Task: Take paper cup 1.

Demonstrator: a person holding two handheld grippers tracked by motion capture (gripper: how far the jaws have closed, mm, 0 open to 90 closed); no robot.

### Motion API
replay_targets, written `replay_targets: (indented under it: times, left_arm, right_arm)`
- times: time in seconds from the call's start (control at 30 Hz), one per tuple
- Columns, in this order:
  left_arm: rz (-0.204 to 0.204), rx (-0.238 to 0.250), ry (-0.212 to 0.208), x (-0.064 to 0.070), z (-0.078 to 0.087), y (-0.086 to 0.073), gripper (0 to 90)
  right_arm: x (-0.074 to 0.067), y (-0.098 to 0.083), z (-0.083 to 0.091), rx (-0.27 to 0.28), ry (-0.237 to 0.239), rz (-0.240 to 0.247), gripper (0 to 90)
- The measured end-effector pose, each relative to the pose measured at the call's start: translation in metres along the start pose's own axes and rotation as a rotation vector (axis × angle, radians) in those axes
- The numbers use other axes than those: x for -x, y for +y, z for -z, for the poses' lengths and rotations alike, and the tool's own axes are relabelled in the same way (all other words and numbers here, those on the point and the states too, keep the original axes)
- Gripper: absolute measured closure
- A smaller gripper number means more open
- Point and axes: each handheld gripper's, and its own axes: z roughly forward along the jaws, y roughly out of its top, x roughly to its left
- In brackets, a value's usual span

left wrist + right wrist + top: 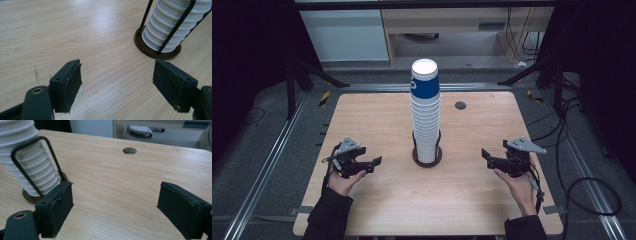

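A tall stack of paper cups point(426, 112), light, crushable and best gripped gently by the top rim, stands in a wire holder point(427, 150) between the left gripper point(373, 163) and right gripper point(486, 156), both with jaws apart.

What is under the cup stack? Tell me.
The cup stack stands on a round dark base, with thin black wire uprights rising from it around the lowest cups. The base's middle is covered by the cups. The table lies beneath.

High view overhead; both gripper views low, sharing cup stack point(426, 115)
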Motion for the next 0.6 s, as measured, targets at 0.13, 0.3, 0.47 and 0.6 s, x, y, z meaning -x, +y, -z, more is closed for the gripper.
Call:
replay_targets:
  times: [0.13,0.3,0.47,0.6]
  left_arm:
    - [0.002,-0.001,-0.003,0.001,-0.001,-0.001,22.8]
    - [0.006,0.004,-0.001,-0.001,0.000,-0.002,23.0]
    - [0.008,0.015,0.005,0.000,0.002,-0.001,23.0]
    - [0.017,0.024,0.005,-0.001,0.004,0.000,23.3]
  right_arm:
    - [-0.004,0.002,0.001,0.011,0.019,0.010,12.3]
    - [-0.009,0.011,0.002,0.025,0.035,0.033,12.7]
    - [-0.017,0.028,0.004,0.069,0.078,0.054,13.2]
    - [-0.022,0.045,0.007,0.121,0.130,0.044,13.9]
